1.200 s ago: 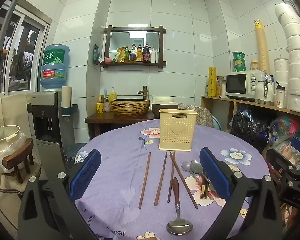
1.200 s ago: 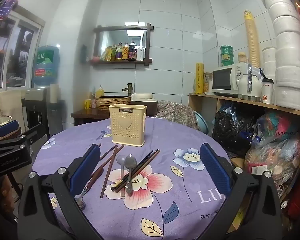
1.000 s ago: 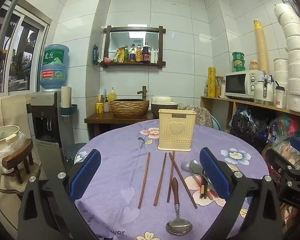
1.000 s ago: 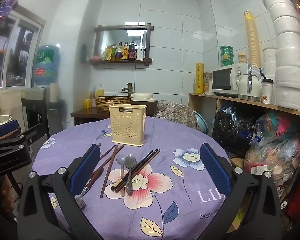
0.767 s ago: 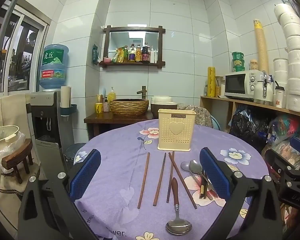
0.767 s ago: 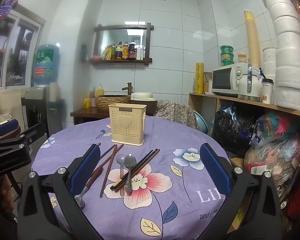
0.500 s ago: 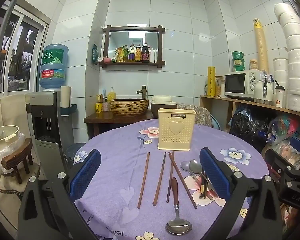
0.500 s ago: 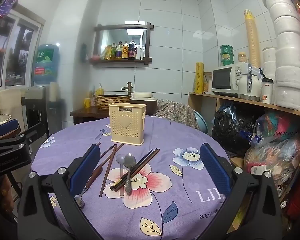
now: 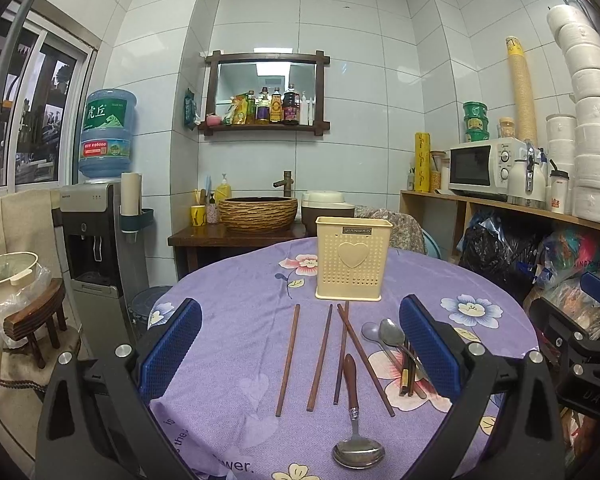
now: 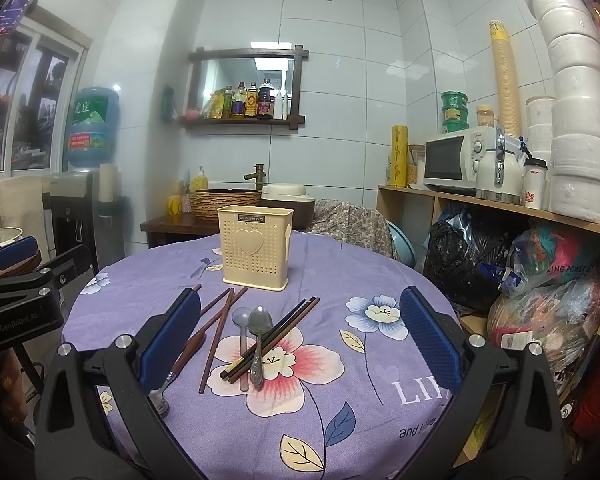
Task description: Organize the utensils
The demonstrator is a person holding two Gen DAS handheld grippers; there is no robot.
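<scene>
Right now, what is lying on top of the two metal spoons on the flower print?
A pair of dark chopsticks lies diagonally across the handles of both metal spoons on the purple tablecloth. The spoon bowls stay uncovered; the handle parts beneath the chopsticks are hidden.

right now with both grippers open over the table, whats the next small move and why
Probably lower the right gripper onto the dark chopstick pair lying across the two spoons. Both grippers are open and empty, the cream utensil holder stands upright behind, and that pair sits on top, so lifting it first frees the spoons.
</scene>
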